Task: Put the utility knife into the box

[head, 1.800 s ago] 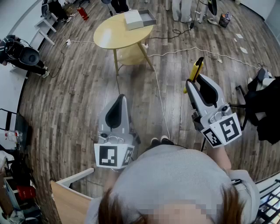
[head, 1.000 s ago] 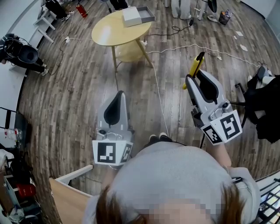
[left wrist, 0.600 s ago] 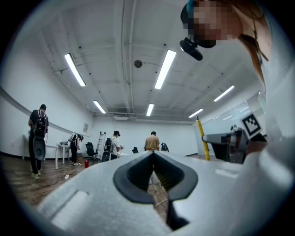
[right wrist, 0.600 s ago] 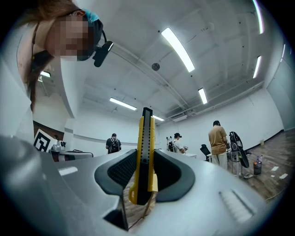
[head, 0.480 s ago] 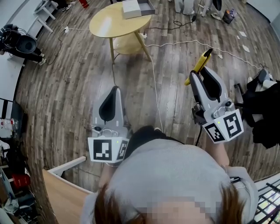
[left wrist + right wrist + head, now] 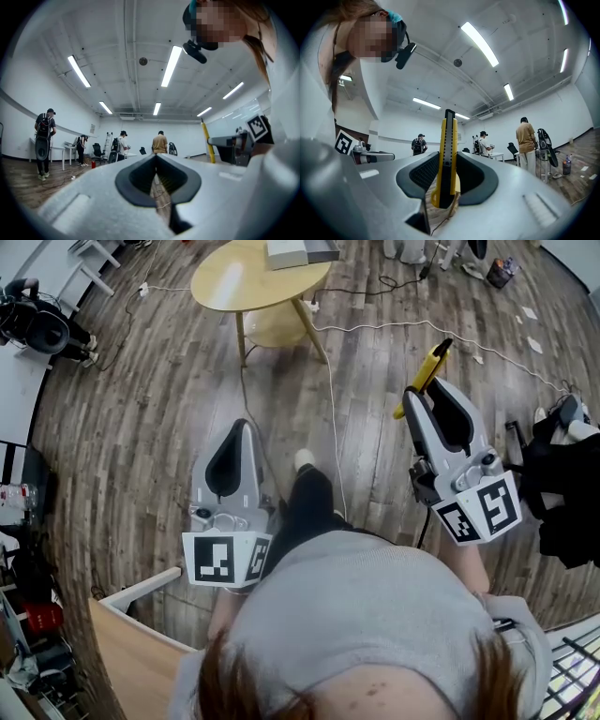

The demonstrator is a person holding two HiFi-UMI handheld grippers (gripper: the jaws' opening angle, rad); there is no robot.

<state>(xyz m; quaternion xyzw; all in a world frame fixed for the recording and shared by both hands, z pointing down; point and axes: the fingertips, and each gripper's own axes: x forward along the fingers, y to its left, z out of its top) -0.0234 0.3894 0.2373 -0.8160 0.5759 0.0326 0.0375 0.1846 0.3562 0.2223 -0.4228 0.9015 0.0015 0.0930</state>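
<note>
In the head view my right gripper [image 6: 413, 396] is shut on a yellow utility knife [image 6: 428, 369], which sticks out past the fingertips over the wood floor. In the right gripper view the knife [image 6: 448, 151] stands upright between the black pads of my right gripper [image 6: 447, 159]. My left gripper [image 6: 243, 426] is held level at the left, jaws together and holding nothing; in its own view the left gripper [image 6: 156, 158] shows only a thin slit. A grey and white box [image 6: 298, 251] sits on the round yellow table [image 6: 234, 287] far ahead.
A white cable [image 6: 375, 327] runs across the floor between me and the table. A black chair with dark cloth [image 6: 562, 474] stands at the right, a wooden board [image 6: 141, 652] at the lower left, dark equipment [image 6: 37, 324] at the far left. Several people [image 6: 160, 142] stand in the background.
The person has stepped forward, one leg now stretched out between the grippers. Both grippers have shifted slightly ahead. The knife stays held in the right gripper.
</note>
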